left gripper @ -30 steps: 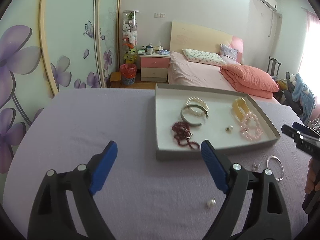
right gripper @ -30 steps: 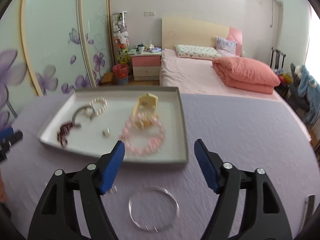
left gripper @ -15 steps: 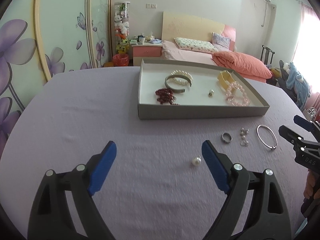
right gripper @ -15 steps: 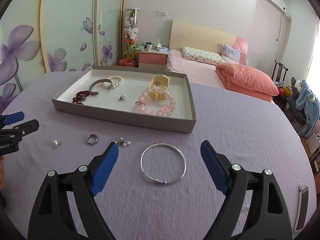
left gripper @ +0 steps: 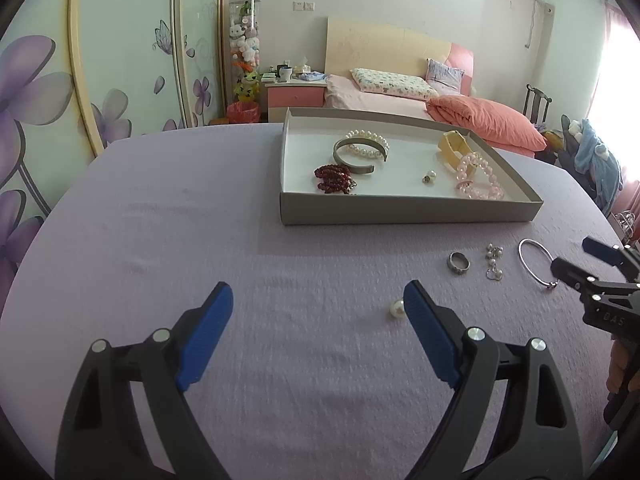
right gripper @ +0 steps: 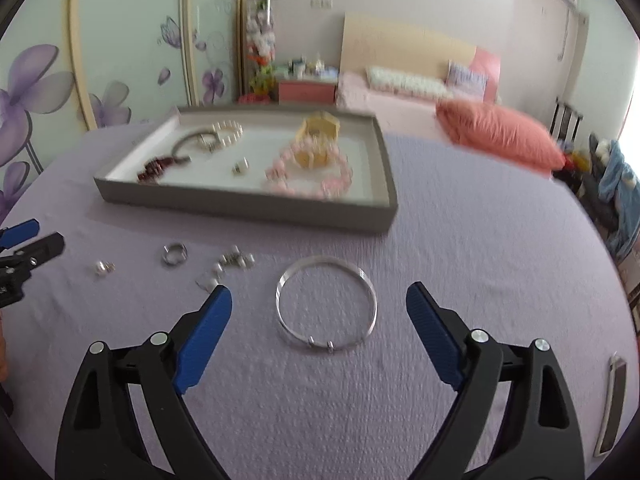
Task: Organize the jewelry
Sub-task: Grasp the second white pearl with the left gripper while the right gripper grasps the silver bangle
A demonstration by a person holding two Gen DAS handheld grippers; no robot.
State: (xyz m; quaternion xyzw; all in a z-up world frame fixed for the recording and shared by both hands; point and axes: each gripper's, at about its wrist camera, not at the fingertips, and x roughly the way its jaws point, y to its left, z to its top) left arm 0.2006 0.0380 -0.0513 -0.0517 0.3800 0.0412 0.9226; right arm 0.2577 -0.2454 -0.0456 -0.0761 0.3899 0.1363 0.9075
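A grey tray (left gripper: 408, 212) (right gripper: 240, 208) on the lilac tablecloth holds a pearl bracelet (left gripper: 366, 142), a grey cuff, red beads (left gripper: 334, 178), a pink bead bracelet (left gripper: 478, 178) and a yellow piece. Loose on the cloth lie a pearl (left gripper: 396, 309) (right gripper: 102, 267), a ring (left gripper: 458, 262) (right gripper: 174, 254), earrings (left gripper: 494, 260) (right gripper: 228, 266) and a silver bangle (left gripper: 536, 262) (right gripper: 326, 308). My left gripper (left gripper: 318, 308) stands open, the pearl just inside its right finger. My right gripper (right gripper: 318, 308) is opening wide, with the bangle lying between its fingers, untouched.
A bed with pink bedding (left gripper: 480, 116) and a bedside cabinet (left gripper: 294, 94) stand beyond the table. A slim flat object (right gripper: 610, 404) lies near the table's right edge. Each gripper shows at the side of the other's view.
Both grippers have pulled back from the tray and sunk toward the cloth; the loose pieces came into view. The right gripper's fingers have spread wider around the bangle.
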